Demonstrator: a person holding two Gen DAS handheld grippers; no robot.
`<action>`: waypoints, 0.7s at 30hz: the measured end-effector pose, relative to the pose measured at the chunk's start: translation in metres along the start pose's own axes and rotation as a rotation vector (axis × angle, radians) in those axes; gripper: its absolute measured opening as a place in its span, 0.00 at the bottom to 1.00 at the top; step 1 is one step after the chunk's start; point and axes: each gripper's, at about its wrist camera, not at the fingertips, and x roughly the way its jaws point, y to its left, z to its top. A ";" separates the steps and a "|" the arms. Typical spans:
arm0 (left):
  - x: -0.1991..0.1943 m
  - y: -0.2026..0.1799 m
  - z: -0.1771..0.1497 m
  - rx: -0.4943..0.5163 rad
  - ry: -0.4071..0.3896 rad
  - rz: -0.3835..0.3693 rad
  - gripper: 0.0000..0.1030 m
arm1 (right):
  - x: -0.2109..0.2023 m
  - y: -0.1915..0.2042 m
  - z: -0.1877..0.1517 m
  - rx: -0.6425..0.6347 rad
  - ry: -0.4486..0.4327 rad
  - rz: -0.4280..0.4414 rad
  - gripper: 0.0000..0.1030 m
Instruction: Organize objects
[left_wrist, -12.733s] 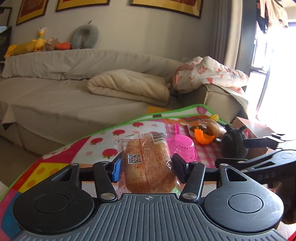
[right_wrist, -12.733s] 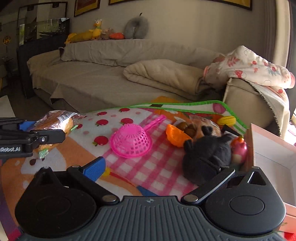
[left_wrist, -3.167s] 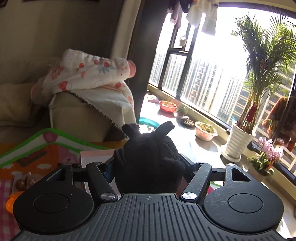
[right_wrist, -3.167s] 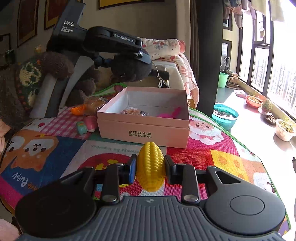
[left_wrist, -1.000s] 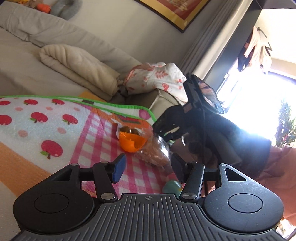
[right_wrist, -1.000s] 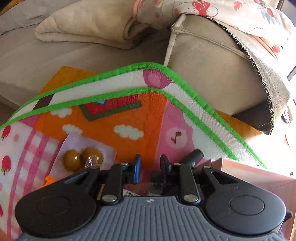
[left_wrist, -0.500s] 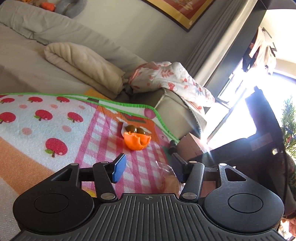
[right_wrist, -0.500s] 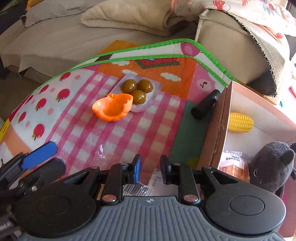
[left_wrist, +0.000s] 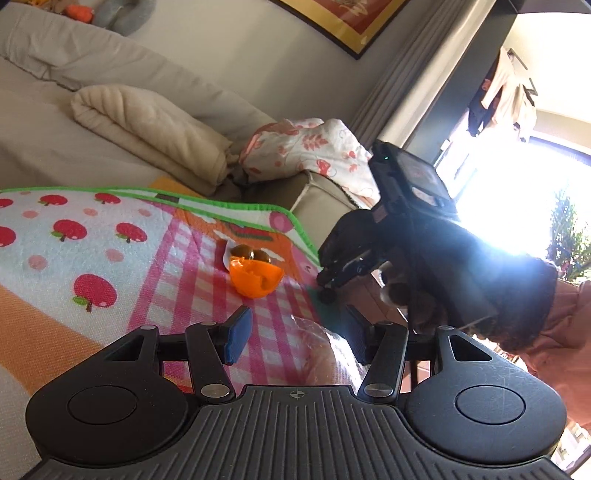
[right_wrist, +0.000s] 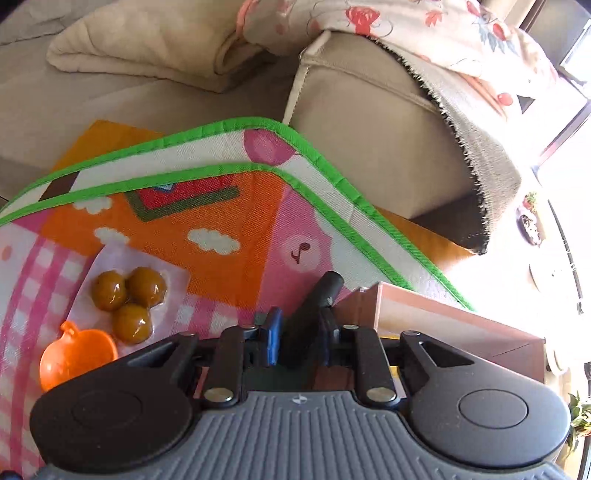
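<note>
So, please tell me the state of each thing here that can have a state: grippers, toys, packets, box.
Left gripper: open, over the bread bag, not gripping it.
Right gripper: shut on the black cylinder.
Bread bag: lying on the mat, sealed as far as visible.
Orange cup: on the mat, opening facing the camera.
Packet of balls: flat on the mat, sealed.
Pink box: open, no lid.

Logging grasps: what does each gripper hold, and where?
Right gripper: jaws shut on the black cylinder, near its lower end. Left gripper: open, holding nothing.
</note>
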 end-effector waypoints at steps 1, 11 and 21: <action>0.000 0.000 0.000 0.000 0.001 -0.003 0.57 | 0.004 0.003 0.002 -0.013 -0.005 -0.027 0.18; -0.002 0.005 0.002 -0.040 -0.021 0.007 0.57 | -0.007 0.015 -0.030 -0.121 -0.048 -0.017 0.23; -0.006 0.012 0.005 -0.074 -0.060 0.046 0.57 | -0.072 0.022 -0.121 -0.154 -0.093 0.209 0.20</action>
